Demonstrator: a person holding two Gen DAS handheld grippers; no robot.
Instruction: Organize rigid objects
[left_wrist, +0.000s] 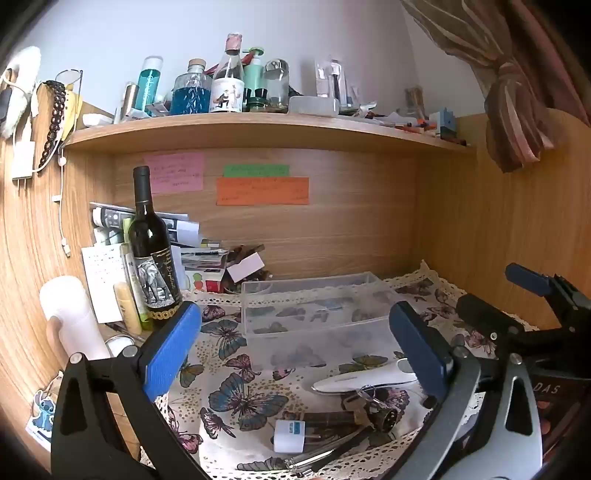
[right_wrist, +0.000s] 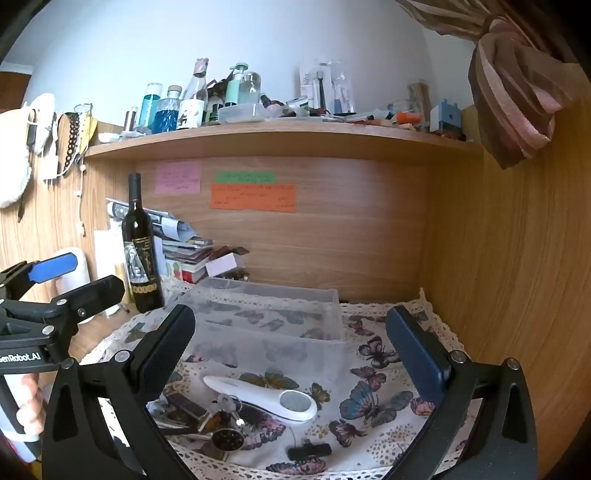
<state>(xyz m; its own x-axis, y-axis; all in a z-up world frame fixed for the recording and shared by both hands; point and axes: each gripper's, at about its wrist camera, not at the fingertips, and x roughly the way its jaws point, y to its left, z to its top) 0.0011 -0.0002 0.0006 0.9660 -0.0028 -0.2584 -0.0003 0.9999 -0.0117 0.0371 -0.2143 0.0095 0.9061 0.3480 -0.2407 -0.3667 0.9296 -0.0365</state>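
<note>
In front of the clear plastic bin (left_wrist: 314, 306), toward its left, the left gripper (left_wrist: 295, 343) is held spread wide and empty. A white handheld device (right_wrist: 266, 397), keys (right_wrist: 229, 406) touching it, is seen before the bin. To the right, the right gripper (right_wrist: 291, 354) is likewise held agape, nothing between its fingers.

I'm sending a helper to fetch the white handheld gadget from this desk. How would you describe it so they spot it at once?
Start at the butterfly-print cloth covering the desk, then the clear plastic box on it. Just in front of the box lies the white handheld device, beside a bunch of keys. It is the only long white piece there, with a round grey mesh disc at its wide end.
</note>
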